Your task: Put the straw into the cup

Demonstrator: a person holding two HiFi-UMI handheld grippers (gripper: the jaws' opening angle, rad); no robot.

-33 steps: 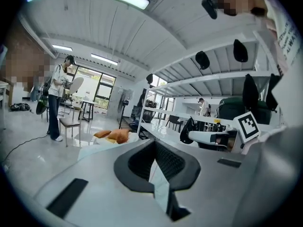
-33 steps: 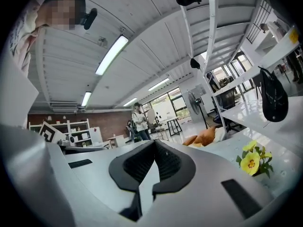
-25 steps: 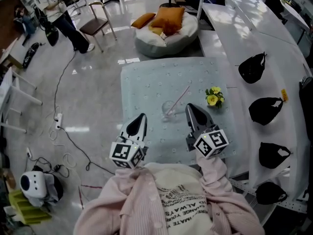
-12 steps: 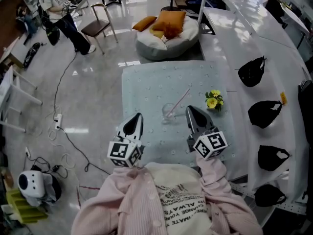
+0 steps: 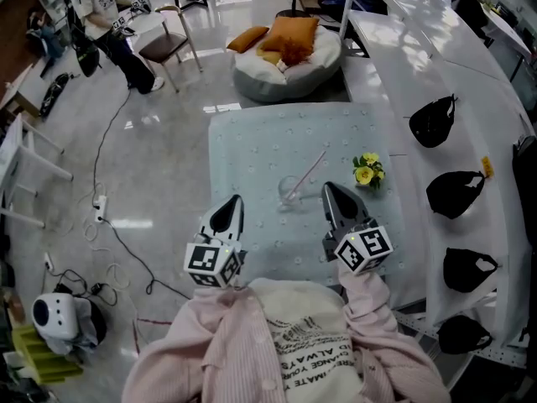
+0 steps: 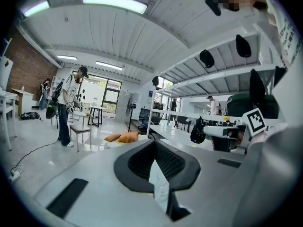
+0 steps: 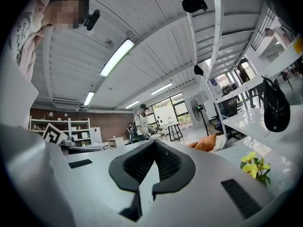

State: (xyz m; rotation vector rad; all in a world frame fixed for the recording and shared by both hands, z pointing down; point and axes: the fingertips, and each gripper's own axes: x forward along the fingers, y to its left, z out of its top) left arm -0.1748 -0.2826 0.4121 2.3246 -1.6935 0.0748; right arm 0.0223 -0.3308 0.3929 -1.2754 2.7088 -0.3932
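A clear cup (image 5: 289,188) stands on the pale blue tablecloth (image 5: 252,141) in the head view. A thin pale straw (image 5: 312,167) sits in it and leans up to the right. My left gripper (image 5: 228,211) hovers near the table's front edge, left of the cup and apart from it, shut with nothing in it. My right gripper (image 5: 336,198) sits just right of the cup, also shut and holding nothing. In the left gripper view the gripper (image 6: 158,174) shows its black pads meeting. In the right gripper view the gripper (image 7: 146,174) shows the same. Neither gripper view shows the cup.
A small bunch of yellow flowers (image 5: 367,168) (image 7: 253,163) lies right of the cup. Black caps (image 5: 433,116) hang along the white shelving at the right. Beyond the table sits a beanbag with orange cushions (image 5: 285,49). Cables and a chair (image 5: 164,40) are on the floor at left.
My left gripper has drifted slightly left. The right gripper, cup and straw have stayed put. A person at the far back left has shifted.
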